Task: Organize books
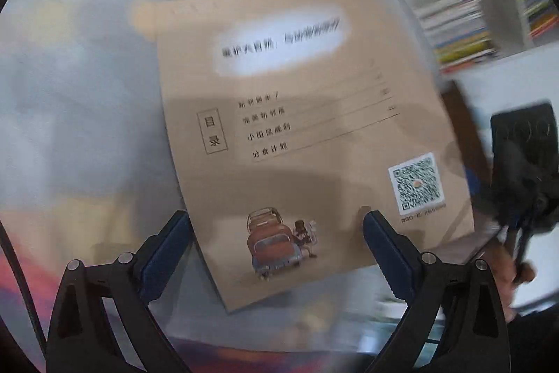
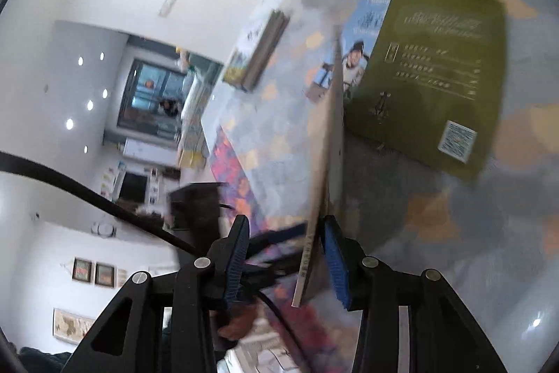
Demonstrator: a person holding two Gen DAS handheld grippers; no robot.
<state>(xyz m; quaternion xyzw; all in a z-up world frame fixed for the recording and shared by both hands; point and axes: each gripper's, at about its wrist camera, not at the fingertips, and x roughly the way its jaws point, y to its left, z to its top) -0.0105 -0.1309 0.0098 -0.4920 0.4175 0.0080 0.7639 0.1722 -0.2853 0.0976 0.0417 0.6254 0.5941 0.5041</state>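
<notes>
My left gripper [image 1: 276, 233] gapes wide – tan book [image 1: 307, 128] lies beyond its tips, nothing pinched. Right gripper [image 2: 284, 254] half-closed w/ that book's edge [image 2: 325, 163] between the pads (contact unclear); green book [image 2: 429, 83] flat on table [image 2: 454, 250] nearby

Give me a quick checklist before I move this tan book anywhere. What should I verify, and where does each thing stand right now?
1. Right gripper has a grip on the tan book: not ok. The book's edge sits between the fingers, but one pad stands clear of it.
2. Left gripper is free to help: ok. It is open, with nothing clamped.
3. What supports the tan book: cannot tell, too blurred.
4. Green book is out of the way: ok. It lies flat on the table.
5. There is a gap among the shelved books: cannot tell, blurred.
</notes>
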